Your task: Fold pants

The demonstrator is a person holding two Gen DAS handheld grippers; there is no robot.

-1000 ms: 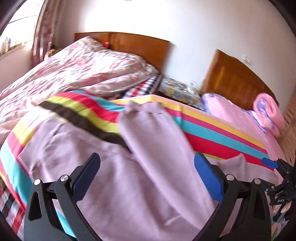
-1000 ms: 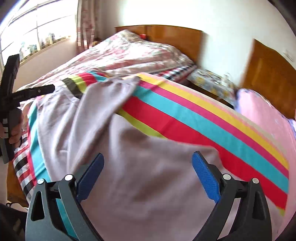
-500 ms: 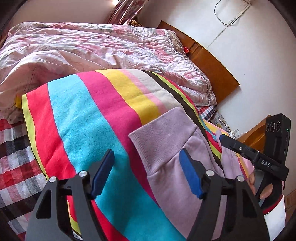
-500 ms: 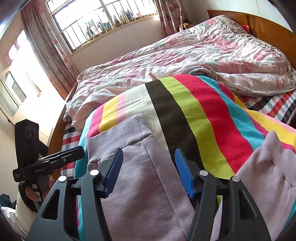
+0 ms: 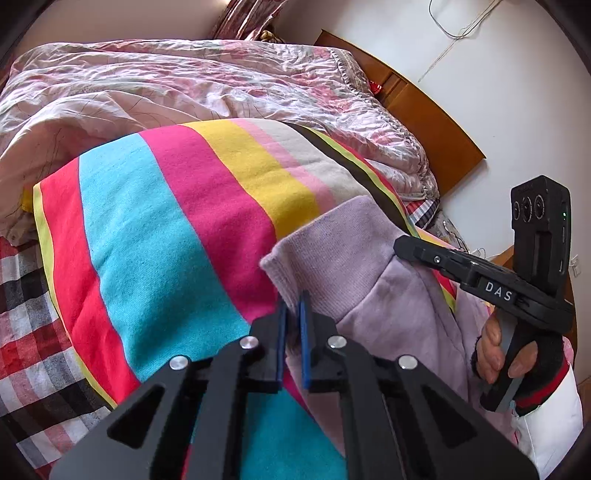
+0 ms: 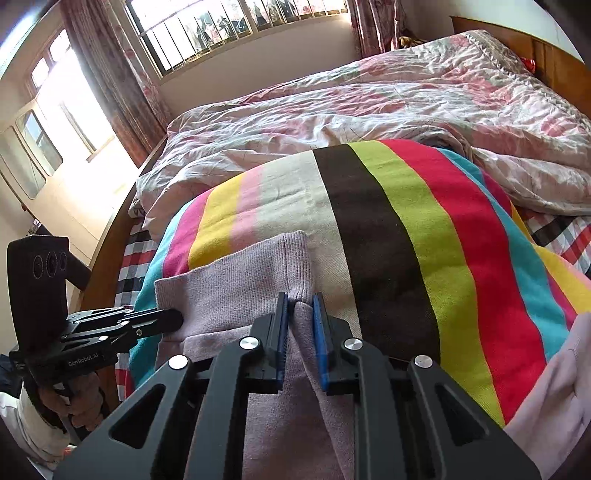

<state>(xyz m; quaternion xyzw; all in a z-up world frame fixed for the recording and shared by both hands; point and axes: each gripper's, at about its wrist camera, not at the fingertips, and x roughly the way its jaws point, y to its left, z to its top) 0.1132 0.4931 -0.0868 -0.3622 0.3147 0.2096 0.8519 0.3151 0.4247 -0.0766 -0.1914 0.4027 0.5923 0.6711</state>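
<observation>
Lilac pants [image 5: 354, 266] lie on a striped blanket [image 5: 177, 229] on the bed; their ribbed cuff end faces away from me. My left gripper [image 5: 293, 306] is shut on the cuff's left corner. My right gripper [image 6: 300, 306] is shut on the cuff's right edge, with the cloth [image 6: 236, 280] pinched between its blue pads. Each gripper shows in the other's view: the right one [image 5: 406, 247] at the cuff's right side, the left one [image 6: 173, 319] at its left side. A second lilac part [image 6: 554, 387] lies at the right.
A crumpled pink floral quilt [image 6: 369, 107] lies beyond the blanket. A plaid sheet [image 5: 26, 295] shows at the bed's edge. A wooden headboard [image 5: 424, 110] stands against the white wall. A barred window with curtains [image 6: 221, 26] is on the far side.
Both grippers were open and hovering over the cuff half a second ago. Both have come down and shut on the cuff's two sides.
</observation>
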